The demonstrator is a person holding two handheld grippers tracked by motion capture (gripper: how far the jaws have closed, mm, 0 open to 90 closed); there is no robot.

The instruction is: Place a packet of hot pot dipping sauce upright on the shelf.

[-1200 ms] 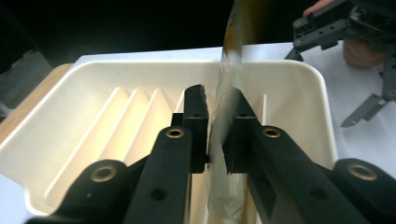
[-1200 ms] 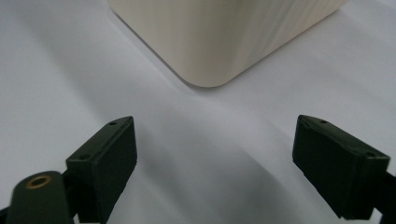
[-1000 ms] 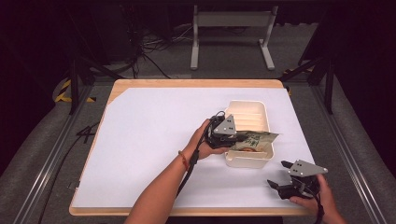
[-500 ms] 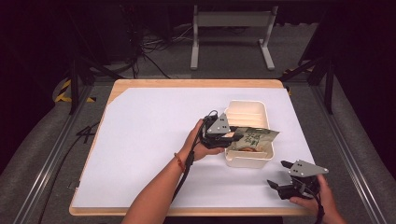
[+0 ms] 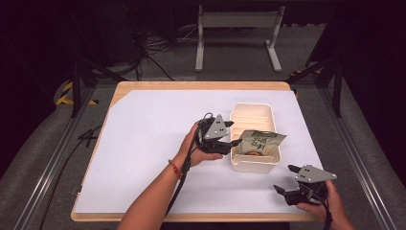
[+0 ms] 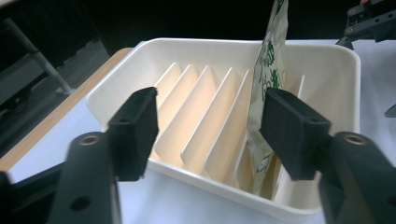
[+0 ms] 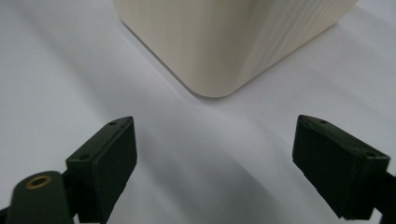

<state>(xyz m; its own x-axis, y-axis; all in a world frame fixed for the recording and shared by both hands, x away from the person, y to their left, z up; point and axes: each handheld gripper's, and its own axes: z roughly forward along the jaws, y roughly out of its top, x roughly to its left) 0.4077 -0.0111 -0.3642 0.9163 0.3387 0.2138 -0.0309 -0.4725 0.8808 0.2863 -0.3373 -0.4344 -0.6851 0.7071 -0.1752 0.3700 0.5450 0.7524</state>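
Observation:
A cream tray (image 5: 253,114) with upright divider slats sits right of centre on the white table. A green snack packet (image 5: 260,142) stands on edge in one of its near slots, leaning out over the rim. My left gripper (image 5: 233,143) sits just left of the tray, open. In the left gripper view the jaws of this gripper (image 6: 215,133) stand wide apart before the tray (image 6: 205,116), with the packet (image 6: 268,70) just beyond the right pad, not clamped. My right gripper (image 5: 286,180) rests low at the front right, open and empty.
A white sheet (image 5: 143,143) covers the wooden tabletop, whose front edge (image 5: 191,216) lies close to my right hand. In the right gripper view, the tray's rounded near corner (image 7: 219,51) stands ahead of the open right gripper (image 7: 215,163). A metal frame (image 5: 237,28) stands beyond the table.
My left gripper has drawn back slightly to the left, away from the tray, while the packet stays standing in its slot. The right gripper has not moved.

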